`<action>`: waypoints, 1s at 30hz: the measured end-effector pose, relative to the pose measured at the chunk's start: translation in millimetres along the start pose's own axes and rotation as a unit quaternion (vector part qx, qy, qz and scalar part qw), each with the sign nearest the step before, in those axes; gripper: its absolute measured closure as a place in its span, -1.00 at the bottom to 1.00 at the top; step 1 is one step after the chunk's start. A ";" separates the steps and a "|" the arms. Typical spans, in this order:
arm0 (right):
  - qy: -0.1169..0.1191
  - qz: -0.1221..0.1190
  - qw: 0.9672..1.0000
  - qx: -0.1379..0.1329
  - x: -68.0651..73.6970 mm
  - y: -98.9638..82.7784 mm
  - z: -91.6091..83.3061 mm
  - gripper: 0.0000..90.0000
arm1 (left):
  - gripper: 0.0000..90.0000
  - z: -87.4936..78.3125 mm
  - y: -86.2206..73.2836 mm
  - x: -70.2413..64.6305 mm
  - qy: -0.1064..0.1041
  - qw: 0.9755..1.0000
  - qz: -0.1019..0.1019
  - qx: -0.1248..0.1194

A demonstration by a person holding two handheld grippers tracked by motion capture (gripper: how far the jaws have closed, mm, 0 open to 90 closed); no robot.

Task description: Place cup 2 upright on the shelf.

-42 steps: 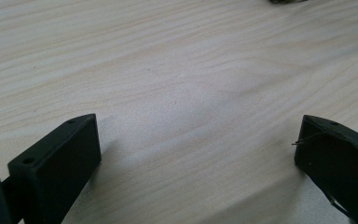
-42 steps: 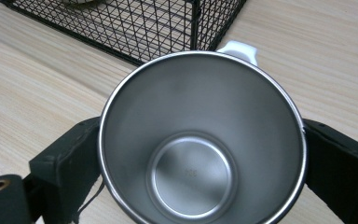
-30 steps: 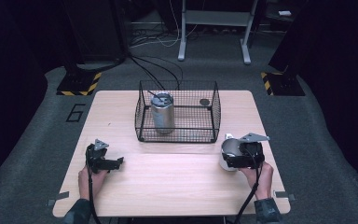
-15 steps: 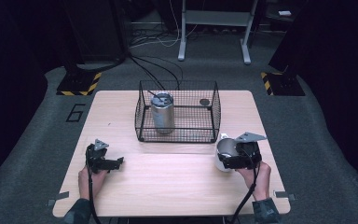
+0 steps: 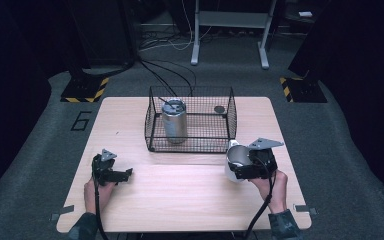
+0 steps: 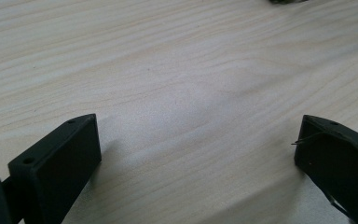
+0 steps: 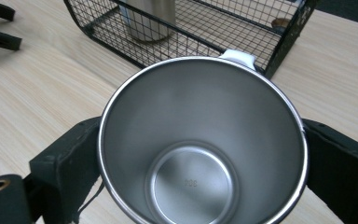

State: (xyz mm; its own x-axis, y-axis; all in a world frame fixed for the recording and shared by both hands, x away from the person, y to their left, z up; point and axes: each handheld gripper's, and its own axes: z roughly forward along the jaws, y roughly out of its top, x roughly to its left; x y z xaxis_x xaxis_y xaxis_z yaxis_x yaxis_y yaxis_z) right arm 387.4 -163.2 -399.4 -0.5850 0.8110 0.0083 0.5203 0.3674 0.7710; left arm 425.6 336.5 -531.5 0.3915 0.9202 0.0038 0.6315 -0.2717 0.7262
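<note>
**Two grippers on the table, one gripping a steel cup**

Two hand-held grippers sit low over the pale wooden table [image 5: 180,200]. The right gripper [image 5: 245,167] has its jaws pressed against opposite sides of a steel cup [image 7: 203,149], mouth turned up toward its camera, bare and shiny inside. The cup has a white handle tab [image 7: 237,57] on its far rim. In the high view the cup [image 5: 236,159] is just off the front right corner of the black wire basket [image 5: 190,145], close to it; I cannot tell whether they touch.

The left gripper [image 5: 111,172] rests near the table's front left, well apart from the basket, its jaws spread wide with bare wood between them.

Inside the basket a metal can [image 5: 174,121] stands upright toward the left, and a small dark round thing [image 5: 219,109] lies in the far right corner.
</note>
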 end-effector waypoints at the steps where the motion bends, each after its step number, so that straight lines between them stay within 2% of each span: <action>1: 0.001 0.000 1.000 -0.001 0.9 1.7 -0.9 -0.87 | -1.00 0.0 0.0 0.0 0.000 1.000 0.000 0.000; 5: 0.006 -0.010 1.000 -0.006 5.3 9.1 -3.5 -0.87 | -1.00 0.0 0.0 0.1 0.000 1.000 0.000 0.000; 12: 0.015 -0.010 1.000 -0.010 8.2 16.3 -7.2 -0.87 | -1.00 0.0 0.0 -0.1 0.000 1.000 -0.001 0.000; 15: 0.018 -0.014 1.000 -0.020 9.3 22.5 -9.3 -0.87 | -1.00 0.0 0.0 0.0 0.000 1.000 0.000 0.000; 30: 0.027 -0.034 0.999 -0.024 16.9 49.1 -11.0 -0.87 | -1.00 0.0 0.0 0.1 0.000 1.000 0.000 0.000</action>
State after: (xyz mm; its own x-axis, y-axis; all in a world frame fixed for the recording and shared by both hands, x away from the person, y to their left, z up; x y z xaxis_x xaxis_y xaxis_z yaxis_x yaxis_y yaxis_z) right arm 396.3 -136.5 -354.4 -0.6511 0.7589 -0.0129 0.4476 0.3976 0.8010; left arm 425.7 336.6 -531.5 0.3923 0.9198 0.0041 0.6309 -0.2724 0.7265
